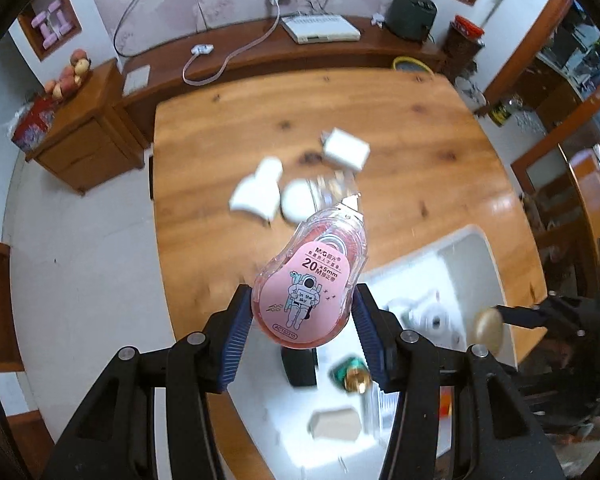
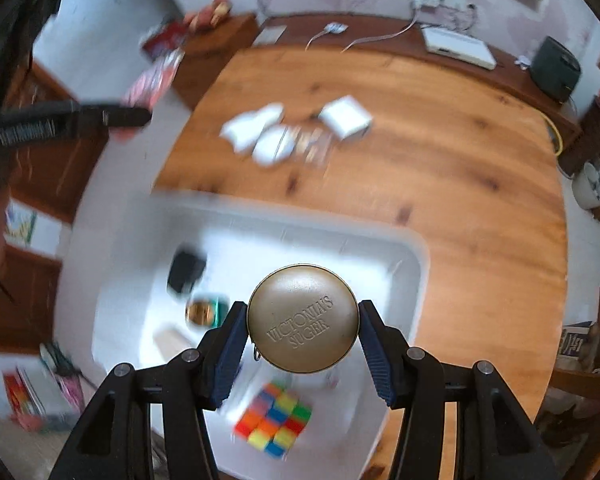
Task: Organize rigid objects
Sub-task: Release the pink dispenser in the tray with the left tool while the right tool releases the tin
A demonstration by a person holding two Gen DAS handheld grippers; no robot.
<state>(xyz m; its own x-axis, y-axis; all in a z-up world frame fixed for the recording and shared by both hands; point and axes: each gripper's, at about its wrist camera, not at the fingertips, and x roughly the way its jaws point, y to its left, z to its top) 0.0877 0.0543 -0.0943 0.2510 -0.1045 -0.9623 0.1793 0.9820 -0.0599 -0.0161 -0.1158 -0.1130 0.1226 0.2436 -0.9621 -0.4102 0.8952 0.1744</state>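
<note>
The left claw (image 1: pixel 302 312) is clamped on a pink correction tape (image 1: pixel 306 280); the right claw (image 2: pixel 302 338) is clamped on a brass round tin (image 2: pixel 303 318) above the white tray (image 2: pixel 418 264). Blur suggests motion. Each should lower before releasing, the tin toward 12 o'clock, clear of the cube (image 2: pixel 276 420).

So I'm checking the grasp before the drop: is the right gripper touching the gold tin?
Touching. The right wrist view shows both blue pads of the right gripper pressed against opposite sides of the gold tin.
</note>
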